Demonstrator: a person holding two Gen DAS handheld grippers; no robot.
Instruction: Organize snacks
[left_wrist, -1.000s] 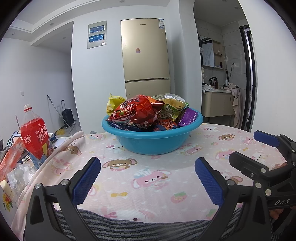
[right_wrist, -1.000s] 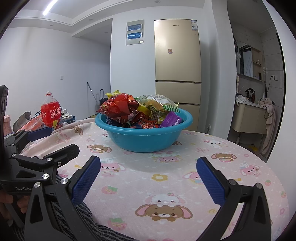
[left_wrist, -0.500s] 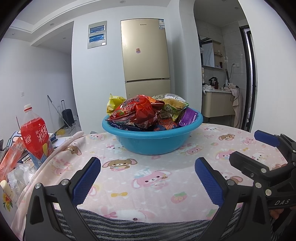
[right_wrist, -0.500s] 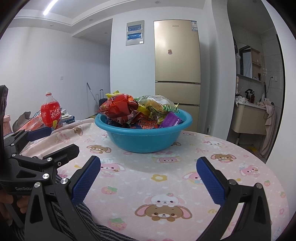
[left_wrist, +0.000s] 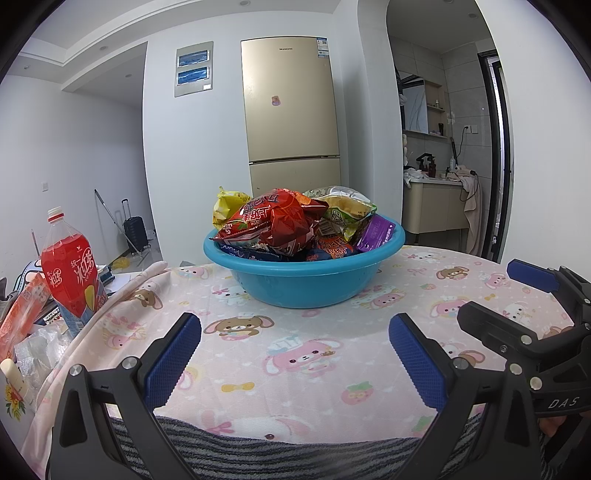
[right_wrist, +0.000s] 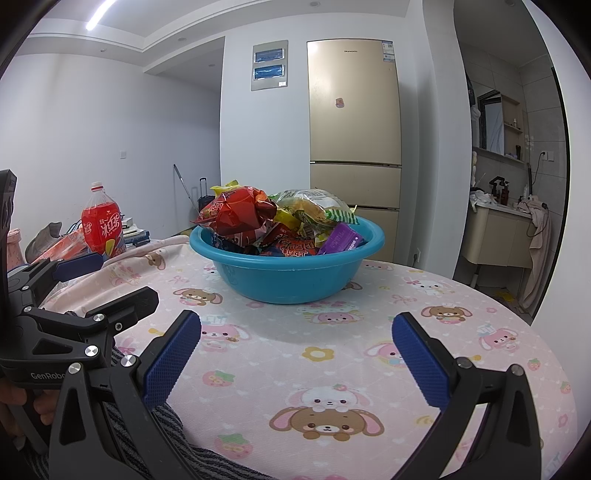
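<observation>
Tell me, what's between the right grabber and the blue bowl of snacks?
Nothing but bare tablecloth with printed bunnies and bears. In the right wrist view, the open right gripper sits short of the blue bowl.

Blue bowl (left_wrist: 303, 282), red packet (left_wrist: 275, 221) and purple packet (left_wrist: 375, 234) on top. Surface (left_wrist: 295, 369) pink with cartoon bunnies and bears. Red bottle (left_wrist: 70, 271), gold fridge (left_wrist: 290, 110).
</observation>
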